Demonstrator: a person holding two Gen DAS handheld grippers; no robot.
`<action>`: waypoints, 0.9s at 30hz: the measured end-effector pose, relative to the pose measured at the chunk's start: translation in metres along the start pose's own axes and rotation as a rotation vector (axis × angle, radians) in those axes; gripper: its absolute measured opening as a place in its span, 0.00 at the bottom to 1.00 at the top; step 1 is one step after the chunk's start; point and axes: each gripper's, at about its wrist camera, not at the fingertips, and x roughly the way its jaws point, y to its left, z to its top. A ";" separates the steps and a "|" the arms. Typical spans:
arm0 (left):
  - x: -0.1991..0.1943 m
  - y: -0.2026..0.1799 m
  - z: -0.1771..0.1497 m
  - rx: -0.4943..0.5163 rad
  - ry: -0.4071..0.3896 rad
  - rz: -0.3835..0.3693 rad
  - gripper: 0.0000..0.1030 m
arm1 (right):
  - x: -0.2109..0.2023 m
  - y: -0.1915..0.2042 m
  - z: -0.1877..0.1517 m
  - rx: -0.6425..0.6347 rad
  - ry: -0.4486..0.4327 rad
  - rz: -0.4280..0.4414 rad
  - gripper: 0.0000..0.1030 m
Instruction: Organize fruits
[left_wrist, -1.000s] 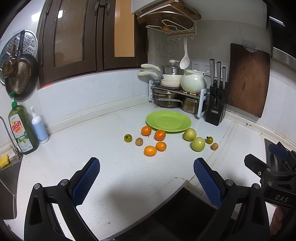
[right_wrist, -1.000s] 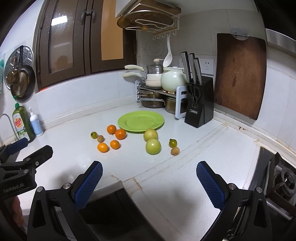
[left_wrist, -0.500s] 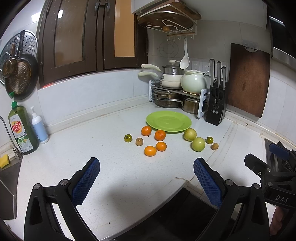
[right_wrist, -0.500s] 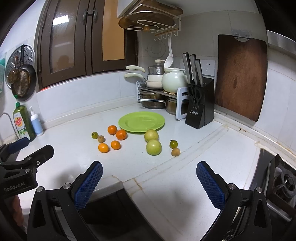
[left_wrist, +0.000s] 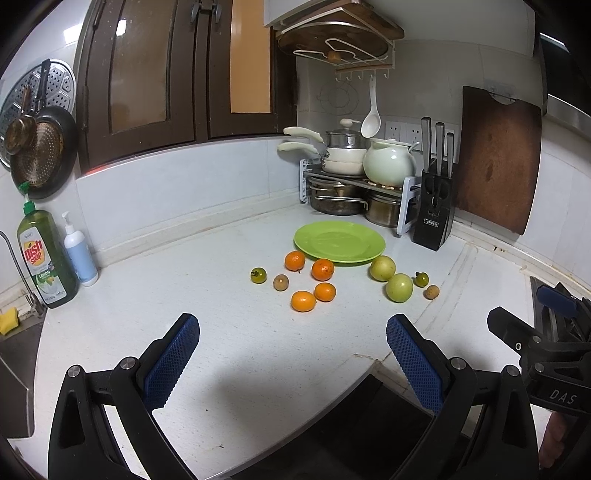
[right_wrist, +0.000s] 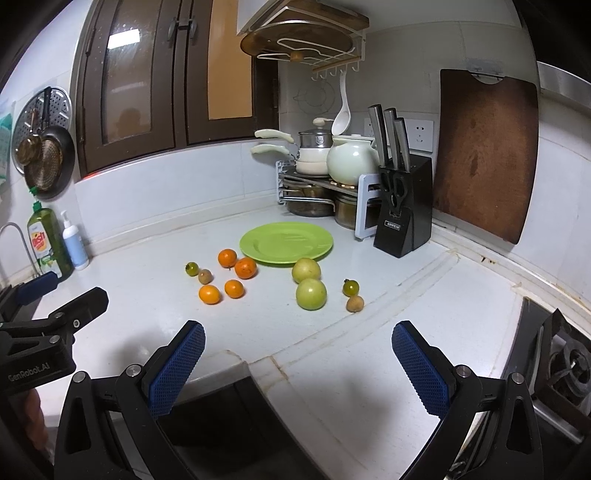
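A green plate (left_wrist: 340, 242) (right_wrist: 286, 243) lies bare on the white counter near the back corner. In front of it lie several oranges (left_wrist: 323, 269) (right_wrist: 245, 267), two pale green apples (left_wrist: 399, 287) (right_wrist: 311, 294), two small dark green fruits (left_wrist: 258, 275) (right_wrist: 350, 287) and two small brown ones (left_wrist: 281, 282) (right_wrist: 355, 303). My left gripper (left_wrist: 293, 334) is open and empty, held over the counter's front edge, well short of the fruit. My right gripper (right_wrist: 298, 341) is open and empty, also at the front edge. Each gripper shows at the side of the other's view.
A pot rack (left_wrist: 347, 192) with pots and a pale teapot, a black knife block (left_wrist: 434, 218) and a leaning wooden cutting board (left_wrist: 495, 158) stand behind the plate. Dish soap (left_wrist: 44, 254) and a white pump bottle (left_wrist: 79, 251) stand left by the sink. A stove (right_wrist: 554, 354) lies right.
The right wrist view has shifted slightly nearer the fruit. The left gripper has not visibly moved. Both stay open.
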 end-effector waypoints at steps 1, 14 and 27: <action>0.001 0.001 0.000 0.000 0.001 0.000 1.00 | 0.001 0.000 0.000 0.000 0.001 0.000 0.99; 0.029 0.001 0.000 0.007 0.041 0.001 1.00 | 0.024 0.002 0.002 -0.005 0.036 0.005 0.99; 0.090 0.008 0.009 0.042 0.081 -0.014 0.97 | 0.092 0.008 0.010 -0.011 0.122 0.031 0.99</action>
